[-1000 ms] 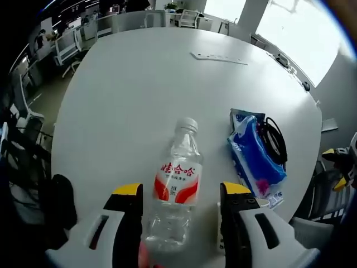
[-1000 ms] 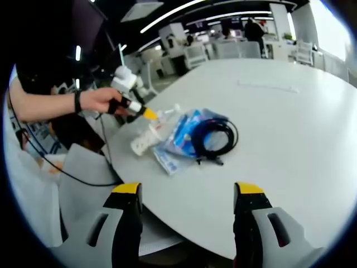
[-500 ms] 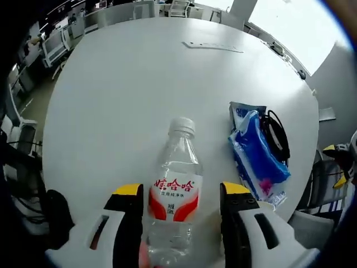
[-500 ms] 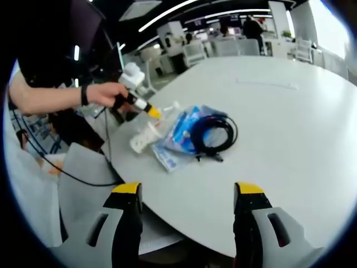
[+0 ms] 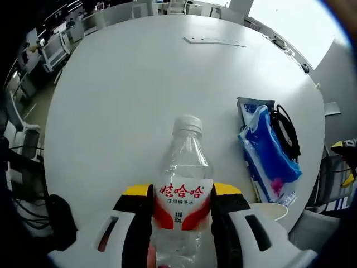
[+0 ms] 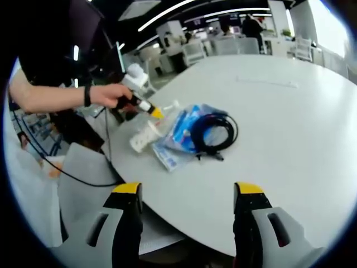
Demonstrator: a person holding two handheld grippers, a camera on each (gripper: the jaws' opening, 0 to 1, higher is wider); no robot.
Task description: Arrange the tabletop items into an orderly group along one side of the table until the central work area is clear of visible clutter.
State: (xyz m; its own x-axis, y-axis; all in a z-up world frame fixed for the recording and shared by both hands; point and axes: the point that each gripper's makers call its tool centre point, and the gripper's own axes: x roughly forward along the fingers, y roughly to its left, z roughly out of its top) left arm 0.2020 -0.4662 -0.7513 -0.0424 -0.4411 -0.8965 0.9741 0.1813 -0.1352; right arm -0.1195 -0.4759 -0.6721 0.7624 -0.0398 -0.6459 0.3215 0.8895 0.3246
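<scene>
Honestly, with my left gripper (image 5: 182, 196) clamped on the slick water bottle (image 5: 182, 195) and my right gripper (image 6: 187, 195) wide open and empty, the bottle could slip and roll into the blue packet (image 5: 268, 156).

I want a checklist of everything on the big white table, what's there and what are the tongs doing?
Surface: white round table, mostly bare.
Job's things: clear water bottle with red label; blue packet; white power strip beside the packet.
Clutter: flat white strip at the far edge.
Grippers: left tongs shut on the bottle; right tongs open, nothing between them.
Cables: black coiled cable lying on the packet.
Surroundings: office chairs and desks, a bright window, a person's hand holding the left tongs.
</scene>
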